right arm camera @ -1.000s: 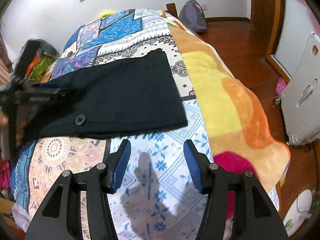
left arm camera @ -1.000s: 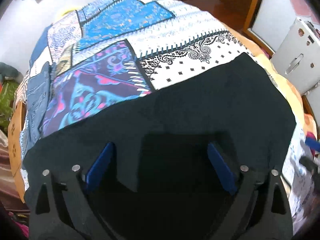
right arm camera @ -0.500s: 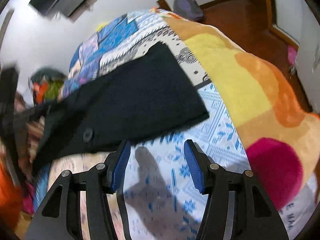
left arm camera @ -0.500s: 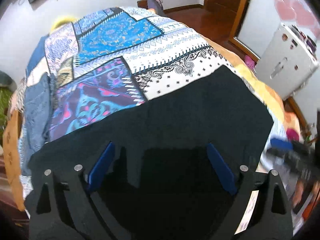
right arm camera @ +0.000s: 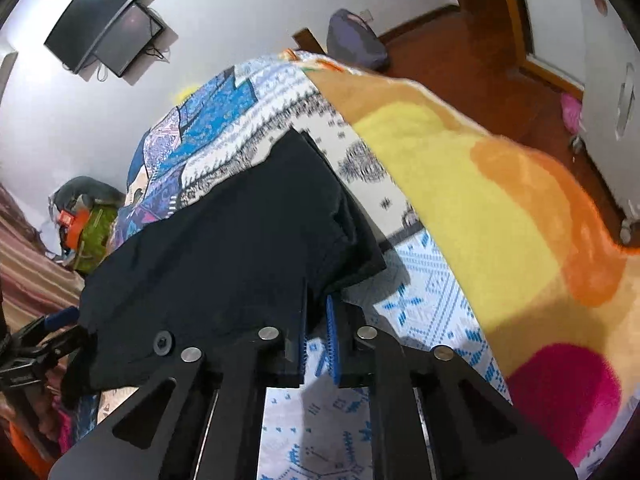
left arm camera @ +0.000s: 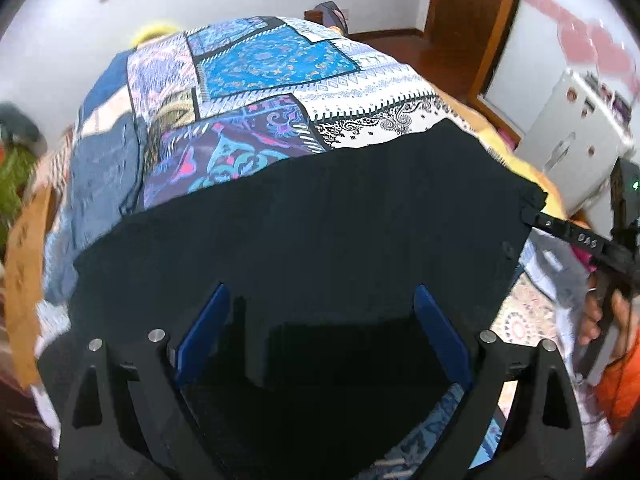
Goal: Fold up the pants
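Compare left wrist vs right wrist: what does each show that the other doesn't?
Left wrist only: the left tool's blue pads spread wide with black cloth between them, a hand on the right tool's handle, and a white cabinet.

Right wrist only: the right tool shut on the pants' near edge, the pants' button, a wall screen, and the yellow-orange blanket.

Both: the black pants spread on the patchwork bedspread, and each view catches the other tool at its edge.
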Available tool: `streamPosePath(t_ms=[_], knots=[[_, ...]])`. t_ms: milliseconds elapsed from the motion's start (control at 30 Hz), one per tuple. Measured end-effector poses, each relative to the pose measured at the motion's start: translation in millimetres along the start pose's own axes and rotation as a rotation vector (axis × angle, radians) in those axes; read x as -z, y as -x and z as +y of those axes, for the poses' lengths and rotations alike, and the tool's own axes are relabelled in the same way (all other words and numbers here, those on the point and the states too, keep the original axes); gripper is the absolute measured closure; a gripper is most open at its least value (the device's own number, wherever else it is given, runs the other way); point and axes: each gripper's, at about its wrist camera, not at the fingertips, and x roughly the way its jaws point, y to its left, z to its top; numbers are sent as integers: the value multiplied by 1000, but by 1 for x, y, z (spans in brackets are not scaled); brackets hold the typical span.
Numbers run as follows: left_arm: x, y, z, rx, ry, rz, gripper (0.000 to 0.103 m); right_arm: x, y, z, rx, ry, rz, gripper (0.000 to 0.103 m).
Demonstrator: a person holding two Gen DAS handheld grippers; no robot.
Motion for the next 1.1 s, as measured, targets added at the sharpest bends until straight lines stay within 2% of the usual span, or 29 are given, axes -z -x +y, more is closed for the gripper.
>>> streamPosePath(t_ms=[167,367,500,700,867,967,1033,1100], knots=[[6,12,13,1,45,-31,8,-16,13,20,-5,66,-57,98],[11,38,42,4,122,-95,8,-47,33,64,-67,142,-122,98],[21,56,61,-10,157,-134,8,-62,42,105,-106,235,-160,98],[41,75,92,3,222,-165,8,-64,44,168,-176,353,-196,98],[66,88,122,-5,287,-190,8,-50,30,219,-265,423,-142,98],[82,93,139,19,336,-190,8,-30,20,249,-306,483,-93,98],[95,96,152,23,370,-179,8,-12,9,270,-337,529,-39,98],[108,100,162,12,399,-175,8,16,-11,285,-384,551,64,98]])
